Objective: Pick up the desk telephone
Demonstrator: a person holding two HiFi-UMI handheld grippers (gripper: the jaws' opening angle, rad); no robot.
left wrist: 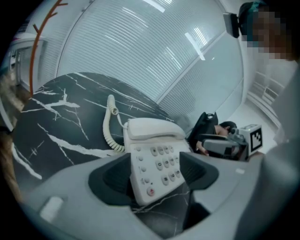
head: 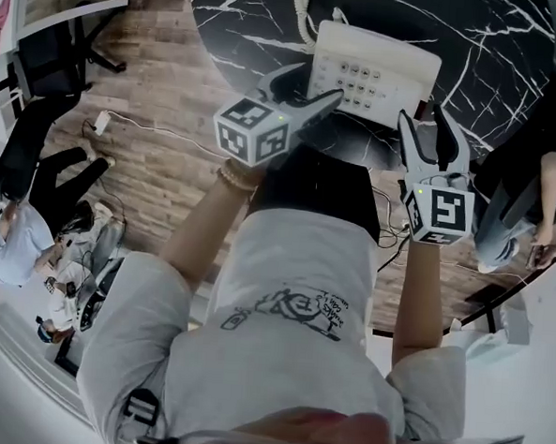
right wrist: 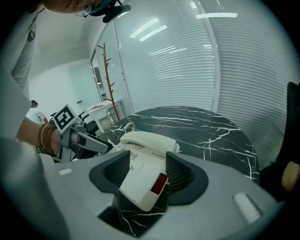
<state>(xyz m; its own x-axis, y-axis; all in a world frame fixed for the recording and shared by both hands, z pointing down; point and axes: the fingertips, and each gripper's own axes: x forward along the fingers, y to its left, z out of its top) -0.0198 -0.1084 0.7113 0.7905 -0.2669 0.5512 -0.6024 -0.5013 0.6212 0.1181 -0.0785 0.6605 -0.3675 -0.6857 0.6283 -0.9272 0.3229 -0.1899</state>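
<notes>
A white desk telephone [head: 373,74] with its handset [left wrist: 152,129] on the cradle and a coiled cord [left wrist: 110,126] sits near the front edge of a round black marble table [head: 486,51]. My left gripper [head: 310,89] is at the phone's front left corner. In the left gripper view the gripper [left wrist: 157,173] is open, with the keypad end of the telephone [left wrist: 154,161] between its jaws and a gap beside the pads. My right gripper [head: 425,122] is at the phone's right side. It is open too [right wrist: 147,172], with the side of the telephone [right wrist: 140,187] between its jaws.
The table edge lies just under both grippers, with wooden floor [head: 164,87] and cables below it. An office chair [head: 44,57] and people sitting on the floor [head: 24,229] are at the left. Another person [head: 534,185] is at the right. A coat stand [right wrist: 110,89] rises behind the table.
</notes>
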